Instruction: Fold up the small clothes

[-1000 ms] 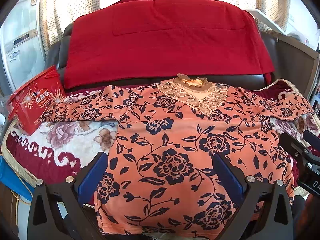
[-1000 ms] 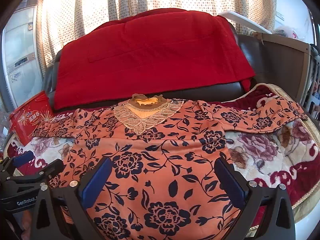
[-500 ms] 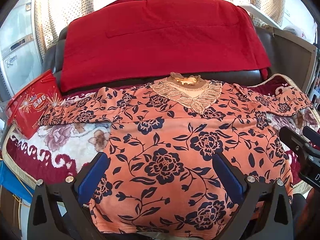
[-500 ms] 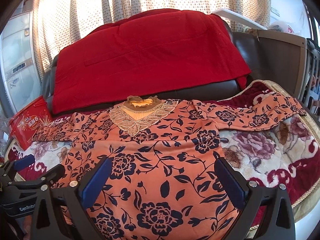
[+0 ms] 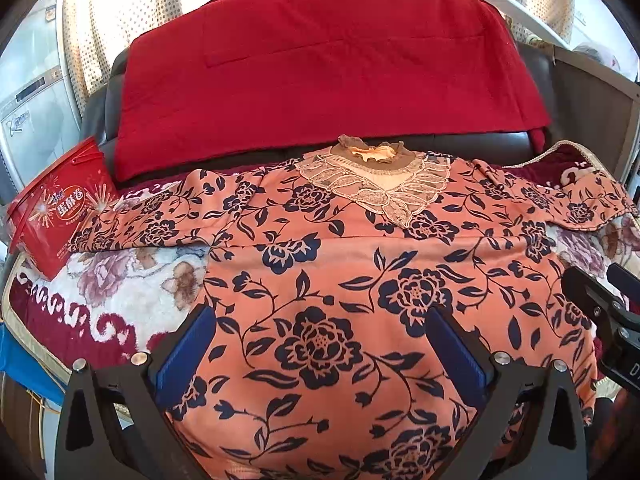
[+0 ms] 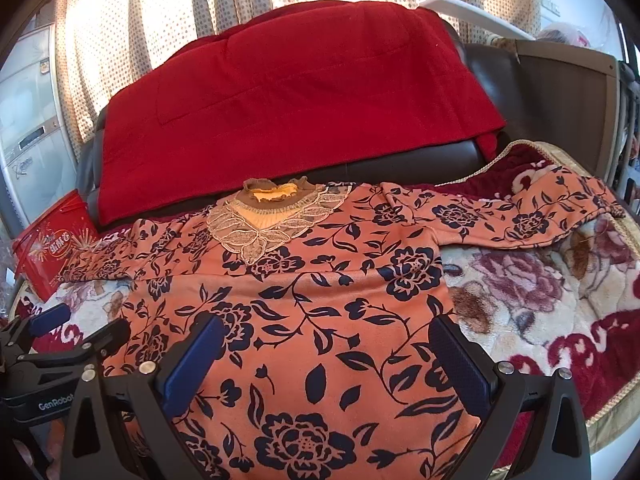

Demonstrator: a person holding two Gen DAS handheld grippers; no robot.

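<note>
Floral top [image 5: 340, 288] spread flat; both claws wide, above hem.

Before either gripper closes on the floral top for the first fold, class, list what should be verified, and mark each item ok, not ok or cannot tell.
1. Floral top lies flat, front up, lace collar at the far end: ok.
2. Both sleeves spread out sideways: ok.
3. Left gripper open, nothing held: ok.
4. Right gripper open, nothing held: ok.
5. Red box clear of the sleeve: not ok, the cuff reaches it.
6. Near hem lies straight: cannot tell, hidden under the grippers.
</note>
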